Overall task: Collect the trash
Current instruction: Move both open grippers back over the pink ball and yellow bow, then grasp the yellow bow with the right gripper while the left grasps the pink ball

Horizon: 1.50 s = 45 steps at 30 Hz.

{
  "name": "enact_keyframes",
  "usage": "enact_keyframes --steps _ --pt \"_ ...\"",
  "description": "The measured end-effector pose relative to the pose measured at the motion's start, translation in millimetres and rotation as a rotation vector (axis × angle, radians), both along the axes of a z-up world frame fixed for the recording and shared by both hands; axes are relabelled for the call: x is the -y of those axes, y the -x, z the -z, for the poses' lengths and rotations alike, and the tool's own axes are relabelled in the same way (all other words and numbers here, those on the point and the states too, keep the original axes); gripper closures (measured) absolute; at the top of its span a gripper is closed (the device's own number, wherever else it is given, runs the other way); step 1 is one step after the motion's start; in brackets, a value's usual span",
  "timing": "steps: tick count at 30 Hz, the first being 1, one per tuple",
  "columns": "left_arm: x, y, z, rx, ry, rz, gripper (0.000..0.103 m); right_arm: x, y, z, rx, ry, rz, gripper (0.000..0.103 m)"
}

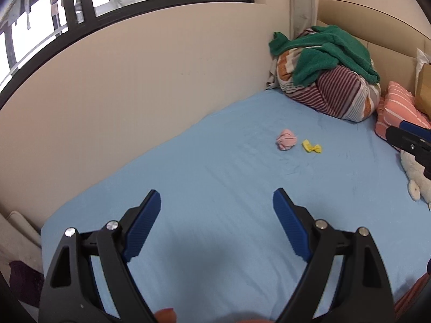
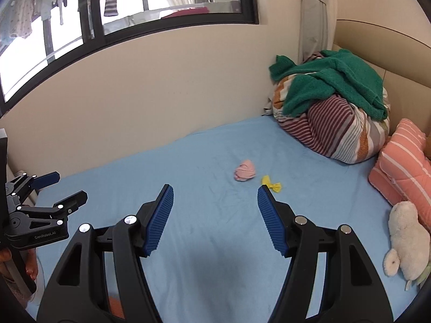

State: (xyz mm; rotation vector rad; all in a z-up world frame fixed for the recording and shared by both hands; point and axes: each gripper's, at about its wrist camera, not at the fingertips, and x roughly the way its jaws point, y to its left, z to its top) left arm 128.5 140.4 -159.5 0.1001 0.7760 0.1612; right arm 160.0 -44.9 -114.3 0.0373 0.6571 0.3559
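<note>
- Blue bed sheet (image 1: 215, 188) is stretching across the mattress in both views, and the two pieces of trash are lying on it out in the open, well short of the bedding heap.
- Pink crumpled wad (image 1: 286, 139) is sitting on the sheet, with a yellow twisted wrapper (image 1: 312, 146) lying just beside it on its right, the two apart and not touching.
- Left gripper (image 1: 216, 203) is hovering above the near part of the sheet with its blue-padded fingers spread wide and nothing between them; the trash is lying well ahead of it.
- Right gripper (image 2: 215, 196) is likewise standing wide apart and holding nothing; its right fingertip is appearing just beside the yellow wrapper in its own view, though whether they are touching cannot be told.
- Striped bedding bundle (image 2: 334, 129) is sitting in the far corner by the wall, with a green knitted cloth (image 2: 331, 80) draped over its top.
- Pink striped pillow (image 2: 404, 161) is lying along the right edge, and a white plush toy (image 2: 406, 239) is resting just in front of it.
- Brown cardboard or paper container (image 1: 424, 94) is showing only at the right edge of the left wrist view, behind the pillow; what it is holding cannot be told.
- Dark-framed window (image 2: 134, 13) is running above the cream wall panel, with laundry hanging outside.
</note>
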Motion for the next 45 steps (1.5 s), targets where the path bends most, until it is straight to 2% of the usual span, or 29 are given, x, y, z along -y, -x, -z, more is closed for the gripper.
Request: enact_keyframes --steps 8,15,21,27,32,35,40,45 --pt "38 -94 42 -0.010 0.041 0.106 0.018 19 -74 50 -0.038 0.038 0.080 0.040" --pt "54 -180 95 -0.045 0.060 0.158 0.018 25 -147 114 -0.103 0.055 0.101 0.041" --pt "60 -239 145 -0.091 0.073 0.190 0.018 25 -200 168 -0.156 0.068 0.100 0.041" --pt "68 -274 184 -0.138 0.081 0.220 0.018 16 -235 213 -0.211 0.085 0.094 0.040" --pt "75 -296 204 -0.144 0.064 0.233 0.018 17 -254 243 -0.251 0.101 0.112 0.041" --pt "76 -309 213 -0.147 0.076 0.252 0.018 20 -262 253 -0.264 0.119 0.115 0.041" --pt "83 -323 223 -0.140 0.051 0.281 0.018 21 -271 266 -0.284 0.134 0.102 0.042" --pt "88 -335 225 -0.135 0.108 0.299 0.018 21 -272 273 -0.290 0.126 0.087 0.045"
